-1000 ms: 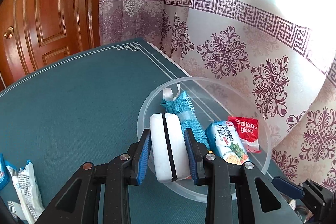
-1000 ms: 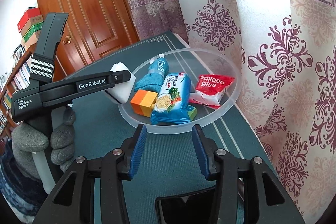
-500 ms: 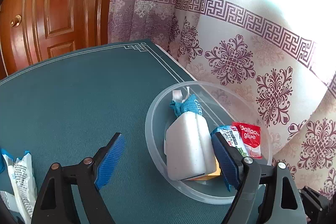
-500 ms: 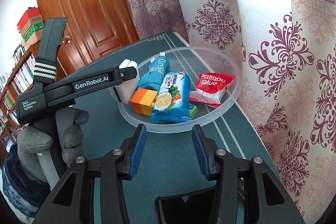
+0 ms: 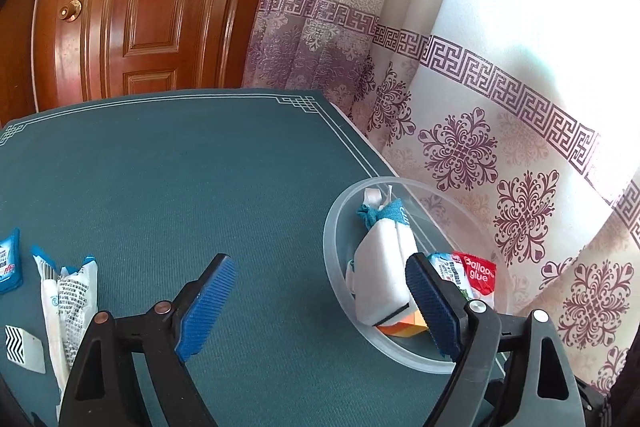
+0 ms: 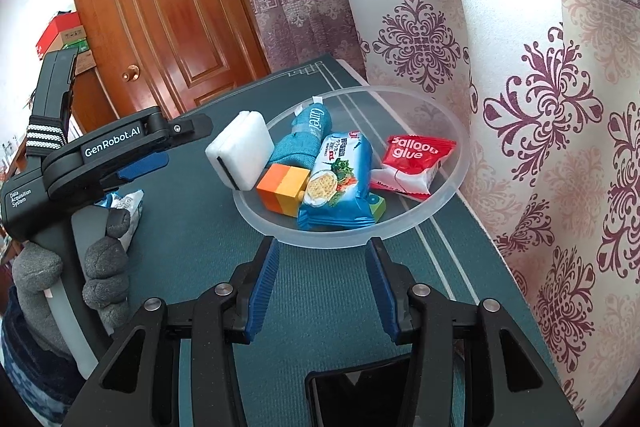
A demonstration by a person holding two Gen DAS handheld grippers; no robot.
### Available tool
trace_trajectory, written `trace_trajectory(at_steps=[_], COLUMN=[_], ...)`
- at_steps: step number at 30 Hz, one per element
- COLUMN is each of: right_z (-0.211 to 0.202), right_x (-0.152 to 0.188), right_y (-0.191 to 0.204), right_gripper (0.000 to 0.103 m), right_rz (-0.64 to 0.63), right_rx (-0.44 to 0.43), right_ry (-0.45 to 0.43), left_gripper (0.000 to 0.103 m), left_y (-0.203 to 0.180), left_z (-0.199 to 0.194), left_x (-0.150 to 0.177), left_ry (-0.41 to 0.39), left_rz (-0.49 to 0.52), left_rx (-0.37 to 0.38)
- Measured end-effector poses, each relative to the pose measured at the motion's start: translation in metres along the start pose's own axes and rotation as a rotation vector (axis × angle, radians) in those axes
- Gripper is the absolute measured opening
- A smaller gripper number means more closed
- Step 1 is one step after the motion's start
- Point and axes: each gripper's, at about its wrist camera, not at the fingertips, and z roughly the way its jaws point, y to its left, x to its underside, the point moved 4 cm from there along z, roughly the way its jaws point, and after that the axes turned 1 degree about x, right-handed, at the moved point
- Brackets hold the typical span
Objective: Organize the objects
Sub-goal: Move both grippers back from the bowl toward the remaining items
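Note:
A clear plastic bowl [image 6: 452, 187] stands on the teal table mat by the curtain. In it lie a white sponge [image 6: 240, 155] leaning on the left rim, a teal rolled cloth [image 6: 304, 143], an orange and yellow block [image 6: 282, 187], a blue cracker packet [image 6: 340, 183] and a red Balloon glue packet [image 6: 412, 159]. My left gripper [image 5: 320, 263] is just left of the bowl [image 5: 400, 351], its jaws opening wide with nothing between the pads; the sponge [image 5: 380, 267] sits beyond its right finger. My right gripper [image 6: 323, 247] hovers at the bowl's near rim, jaws narrowly apart and empty.
Crumpled white wrappers [image 5: 68, 287], a blue packet [image 5: 8, 263] and a zigzag-patterned card [image 5: 24, 347] lie on the mat [image 5: 160, 167] at the left. A patterned curtain [image 6: 540, 107] hangs along the right edge. A grey-gloved hand [image 6: 104, 267] holds the left gripper. A wooden door [image 5: 140, 7] stands behind.
The left gripper let go of the white sponge, which now rests in the bowl, then opened wide and drew back to the left. The right gripper has not moved.

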Motion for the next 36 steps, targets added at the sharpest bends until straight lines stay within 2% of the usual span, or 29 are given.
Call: trace_trajectory(at_steps=[4,9,16,21,26,32,36], right_z=[0.0,0.0,0.0,0.0,-0.001,0.0,0.0], right_x=[0.0,0.0,-0.001,0.0,0.0,0.0,0.0], right_y=[0.001,0.001,0.001,0.002,0.001,0.0,0.0], right_gripper=[0.047,0.047,0.047,0.047,0.047,0.047,0.047], right_rz=[0.0,0.001,0.002,0.0,0.001,0.003,0.002], right_rx=[-0.001,-0.002,-0.003,-0.003,-0.003,-0.003,-0.006], right_ry=[-0.001,0.002,0.003,0.001,-0.002,0.0,0.0], left_gripper=[0.09,0.092,0.096,0.096,0.095,0.095,0.095], left_y=[0.003,-0.002,-0.014,-0.029,-0.024,-0.022,-0.017], left_z=[0.007,0.011,0.023,0.039,0.049,0.033,0.024], left_x=[0.006,0.006,0.007,0.012,0.017,0.014,0.008], left_ry=[0.015,-0.005,0.003,0.041,0.079,0.061,0.034], left_rz=[-0.002,0.024,0.06,0.12,0.113,0.099,0.074], left_rx=[-0.02,-0.038,-0.033,-0.054,-0.059,-0.019,-0.032])
